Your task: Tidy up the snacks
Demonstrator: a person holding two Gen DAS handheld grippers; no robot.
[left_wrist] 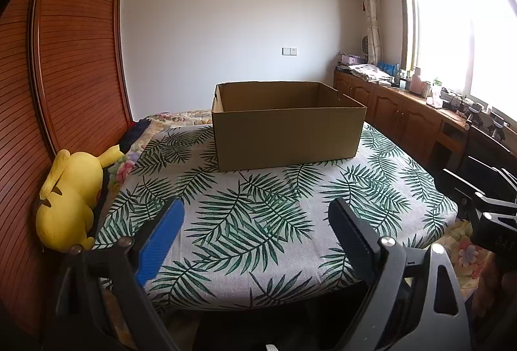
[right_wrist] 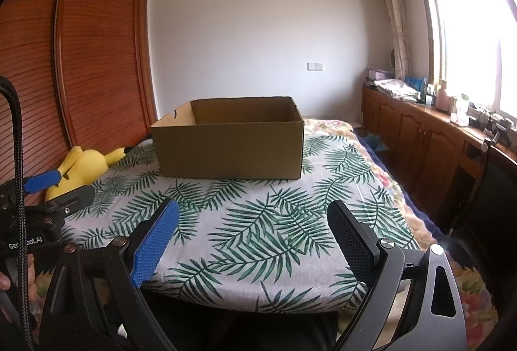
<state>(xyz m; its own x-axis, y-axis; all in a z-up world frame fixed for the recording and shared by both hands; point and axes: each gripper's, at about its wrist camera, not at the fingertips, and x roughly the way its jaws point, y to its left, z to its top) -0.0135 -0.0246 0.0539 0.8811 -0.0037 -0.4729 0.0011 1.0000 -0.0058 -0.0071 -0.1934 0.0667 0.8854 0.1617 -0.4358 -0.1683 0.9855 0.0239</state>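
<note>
An open brown cardboard box (left_wrist: 287, 137) stands on a leaf-print cloth (left_wrist: 258, 221) at the far middle; its inside floor is hidden by the near wall. It also shows in the right wrist view (right_wrist: 229, 150). My left gripper (left_wrist: 257, 208) is open and empty, held over the near part of the cloth. My right gripper (right_wrist: 253, 210) is open and empty, also over the near part of the cloth (right_wrist: 258, 228). No snacks are in view. The left gripper shows at the left edge of the right wrist view (right_wrist: 55, 186).
A yellow plush toy (left_wrist: 71, 199) lies at the left beside a wooden wardrobe (left_wrist: 64, 60). Wooden cabinets (left_wrist: 404, 111) with clutter run under the window on the right. A floral bedspread (right_wrist: 468, 286) lies beneath the cloth.
</note>
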